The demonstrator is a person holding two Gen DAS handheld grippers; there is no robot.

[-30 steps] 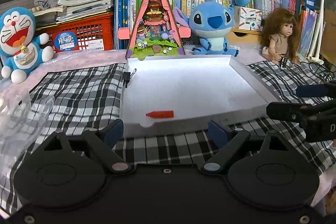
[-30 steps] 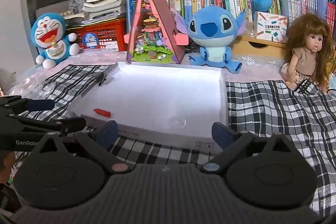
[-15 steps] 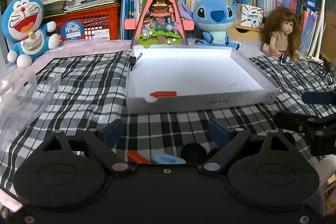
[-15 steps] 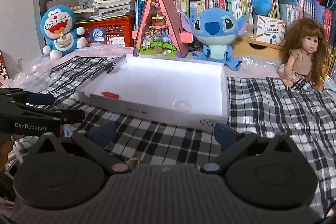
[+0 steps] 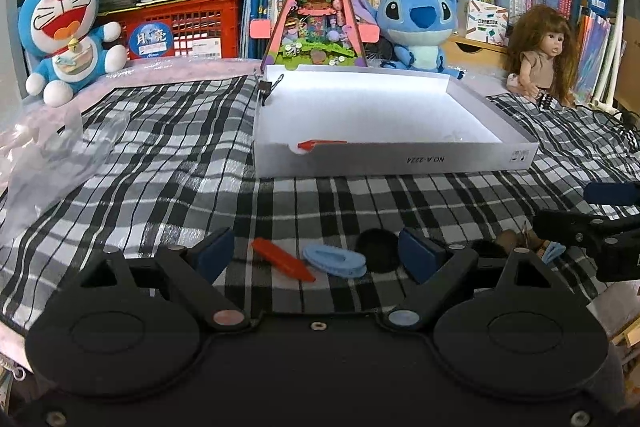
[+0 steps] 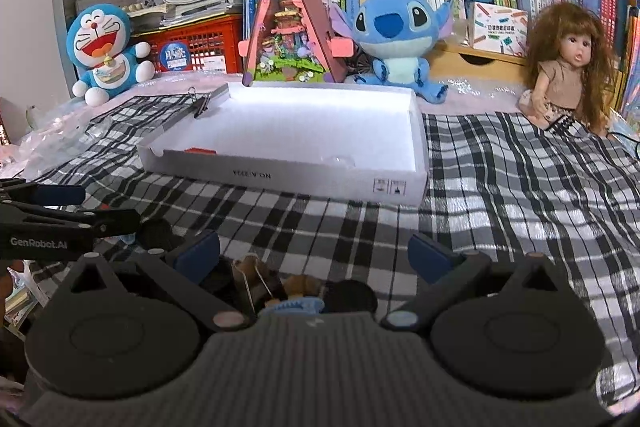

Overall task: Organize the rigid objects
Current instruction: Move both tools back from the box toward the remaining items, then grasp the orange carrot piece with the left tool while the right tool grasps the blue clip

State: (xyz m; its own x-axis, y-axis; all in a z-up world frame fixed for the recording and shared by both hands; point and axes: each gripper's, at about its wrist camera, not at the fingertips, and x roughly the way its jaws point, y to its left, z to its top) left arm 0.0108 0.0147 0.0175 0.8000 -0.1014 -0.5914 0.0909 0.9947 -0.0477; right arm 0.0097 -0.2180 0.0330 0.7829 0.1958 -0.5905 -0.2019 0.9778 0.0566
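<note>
A white shallow box (image 5: 392, 159) lies on the checked cloth, with a red piece (image 5: 320, 145) in its near left corner. My left gripper (image 5: 314, 255) is open above the cloth in front of the box. A red clip (image 5: 280, 259), a blue oval clip (image 5: 334, 259) and a black round thing (image 5: 376, 255) lie loose between its fingers. My right gripper (image 6: 314, 257) is open too, over a small pile: a wire-handled clip (image 6: 256, 279), a blue toothed clip (image 6: 292, 305) and a black round piece (image 6: 350, 297). The box (image 6: 280, 175) lies beyond it.
A black binder clip (image 6: 202, 103) grips the box's far left rim. Behind the box stand a Doraemon plush (image 5: 64, 35), a pink triangular toy house (image 5: 316, 11), a Stitch plush (image 5: 420, 23) and a doll (image 5: 540, 55). Crumpled clear plastic (image 5: 52, 155) lies at the left.
Both grippers have drawn back from the box and sunk toward the cloth. The small clips and black pieces have come into view between their fingers. The jaws stay equally wide.
</note>
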